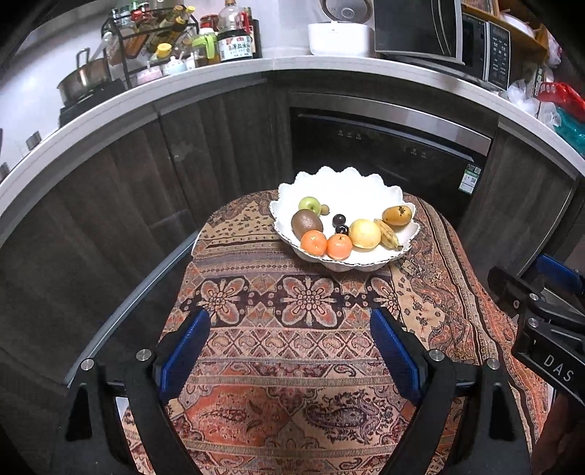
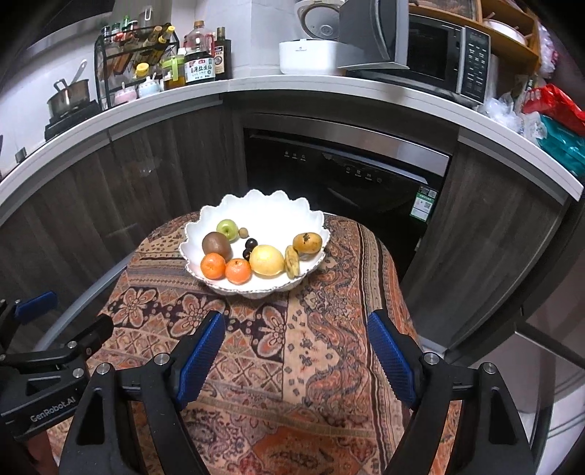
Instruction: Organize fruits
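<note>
A white scalloped bowl [image 1: 351, 186] stands at the far end of the patterned tablecloth [image 1: 292, 347]; it also shows in the right wrist view [image 2: 270, 208]. In it lie a green apple [image 1: 310, 204], a kiwi [image 1: 306, 224], two mandarins [image 1: 313, 242] [image 1: 339, 246], dark grapes [image 1: 339, 220], a yellow pear [image 1: 364, 234], a small banana [image 1: 388, 234] and a mango [image 1: 397, 215]. My left gripper [image 1: 290, 329] is open and empty, hovering over the cloth short of the bowl. My right gripper [image 2: 294, 329] is open and empty, likewise short of the bowl.
The table is small and round; dark cabinets and a dishwasher [image 1: 387, 153] lie beyond it. The counter above holds bottles [image 1: 234, 36], a pot [image 1: 80, 78], a rice cooker [image 1: 340, 33] and a microwave [image 1: 457, 40]. The other gripper shows at the right edge [image 1: 541, 321] and the left edge [image 2: 47, 369].
</note>
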`<state>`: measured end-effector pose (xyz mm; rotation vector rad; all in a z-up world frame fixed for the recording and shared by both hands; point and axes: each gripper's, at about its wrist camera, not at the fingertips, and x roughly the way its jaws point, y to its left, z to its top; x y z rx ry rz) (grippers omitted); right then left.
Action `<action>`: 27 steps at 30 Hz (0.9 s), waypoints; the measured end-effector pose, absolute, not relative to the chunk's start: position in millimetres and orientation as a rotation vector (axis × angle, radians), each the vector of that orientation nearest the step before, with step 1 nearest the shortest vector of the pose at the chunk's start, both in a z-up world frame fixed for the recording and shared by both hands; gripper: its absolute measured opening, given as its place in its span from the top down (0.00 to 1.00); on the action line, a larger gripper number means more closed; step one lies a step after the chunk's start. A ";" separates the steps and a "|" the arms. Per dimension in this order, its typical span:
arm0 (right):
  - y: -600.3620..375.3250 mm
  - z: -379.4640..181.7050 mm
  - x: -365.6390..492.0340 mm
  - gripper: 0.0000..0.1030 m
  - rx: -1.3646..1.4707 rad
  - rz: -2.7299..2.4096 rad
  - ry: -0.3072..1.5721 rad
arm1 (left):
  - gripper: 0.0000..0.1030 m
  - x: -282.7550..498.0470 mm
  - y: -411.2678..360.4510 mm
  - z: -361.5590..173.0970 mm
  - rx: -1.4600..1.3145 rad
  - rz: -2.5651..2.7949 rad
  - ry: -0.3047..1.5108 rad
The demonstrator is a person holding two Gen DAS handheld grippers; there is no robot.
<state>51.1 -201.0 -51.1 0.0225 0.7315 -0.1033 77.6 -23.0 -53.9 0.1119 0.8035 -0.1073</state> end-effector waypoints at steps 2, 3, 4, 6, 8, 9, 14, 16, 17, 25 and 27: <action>-199.9 -51.4 44.5 0.21 0.024 -0.109 0.725 | 0.09 69.9 -21.1 -53.3 0.113 -0.088 0.787; -198.8 -51.4 40.3 0.21 0.019 -0.115 0.719 | 0.09 68.4 -20.1 -53.2 0.112 -0.085 0.786; -197.7 -51.2 37.6 0.21 0.014 -0.119 0.715 | 0.09 66.0 -18.6 -52.8 0.105 -0.087 0.785; -196.7 -51.4 32.6 0.21 0.014 -0.121 0.712 | 0.09 62.5 -17.2 -51.9 0.102 -0.086 0.784; -196.0 -52.4 28.4 0.20 0.023 -0.117 0.712 | 0.08 58.3 -16.6 -49.7 0.111 -0.081 0.774; -195.8 -52.8 26.9 0.20 0.026 -0.117 0.712 | 0.06 56.7 -16.1 -48.8 0.112 -0.077 0.770; -196.6 -53.2 21.2 0.17 0.038 -0.132 0.706 | 0.00 50.9 -13.9 -44.6 0.111 -0.054 0.753; -197.4 -52.5 20.0 0.15 0.044 -0.135 0.704 | 0.00 49.9 -14.3 -43.7 0.111 -0.054 0.751; -198.2 -52.0 20.0 0.15 0.046 -0.135 0.704 | 0.00 49.2 -14.5 -43.7 0.111 -0.054 0.750; -199.3 -49.4 18.3 0.12 0.050 -0.144 0.700 | 0.00 46.0 -13.7 -42.1 0.111 -0.049 0.743; -199.5 -49.5 18.0 0.12 0.049 -0.144 0.699 | 0.00 46.1 -13.6 -42.3 0.111 -0.051 0.744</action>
